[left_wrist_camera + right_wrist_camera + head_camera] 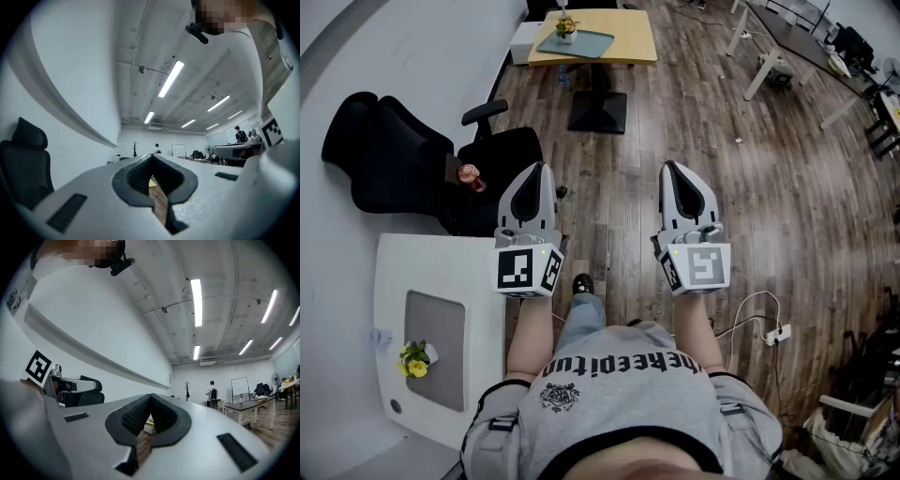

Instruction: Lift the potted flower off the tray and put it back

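A potted flower (566,27) with orange blooms stands on a blue-grey tray (581,43) on the yellow table (633,37) far ahead across the room. A second small pot of yellow flowers (414,359) sits at the edge of a grey tray (436,337) on the white table (487,281) close at my left. My left gripper (540,170) (152,158) and right gripper (671,167) (150,397) are held side by side in front of me, pointing forward over the wooden floor. Both are shut with nothing between their tips, far from either pot.
A black office chair (403,169) stands left of the left gripper, with a small red object (469,176) on it. A white power strip and cable (776,334) lie on the floor at the right. White desks (787,37) line the far right.
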Demonstrator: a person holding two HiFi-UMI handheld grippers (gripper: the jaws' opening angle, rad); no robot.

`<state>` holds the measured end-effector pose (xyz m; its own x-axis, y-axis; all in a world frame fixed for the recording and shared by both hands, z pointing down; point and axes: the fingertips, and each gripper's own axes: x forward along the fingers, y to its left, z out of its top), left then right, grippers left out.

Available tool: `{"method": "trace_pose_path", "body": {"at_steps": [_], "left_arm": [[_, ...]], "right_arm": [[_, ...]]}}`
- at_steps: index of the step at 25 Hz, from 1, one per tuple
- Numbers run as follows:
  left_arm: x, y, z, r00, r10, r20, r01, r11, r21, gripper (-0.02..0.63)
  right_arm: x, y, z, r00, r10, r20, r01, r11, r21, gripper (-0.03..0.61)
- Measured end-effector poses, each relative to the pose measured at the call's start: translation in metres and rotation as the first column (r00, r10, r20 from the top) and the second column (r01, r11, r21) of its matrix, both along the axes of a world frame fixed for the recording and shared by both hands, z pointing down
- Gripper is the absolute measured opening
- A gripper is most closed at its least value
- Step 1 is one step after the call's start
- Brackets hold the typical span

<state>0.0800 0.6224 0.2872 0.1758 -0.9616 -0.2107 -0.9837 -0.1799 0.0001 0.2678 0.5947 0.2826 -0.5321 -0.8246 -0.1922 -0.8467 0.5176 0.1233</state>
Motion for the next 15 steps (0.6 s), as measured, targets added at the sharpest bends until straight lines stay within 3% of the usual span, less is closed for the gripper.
{"method": "trace_pose_path", "body": {"at_steps": [15], "left_arm": [[-0.048, -0.052, 0.0, 1.0, 0.021, 0.006, -0.021, 1.0, 0.001, 0.003]], "right_arm": [[-0.049, -0.049, 0.002, 1.0, 0.021, -0.003, -0.021, 1.0, 0.004, 0.003]]}}
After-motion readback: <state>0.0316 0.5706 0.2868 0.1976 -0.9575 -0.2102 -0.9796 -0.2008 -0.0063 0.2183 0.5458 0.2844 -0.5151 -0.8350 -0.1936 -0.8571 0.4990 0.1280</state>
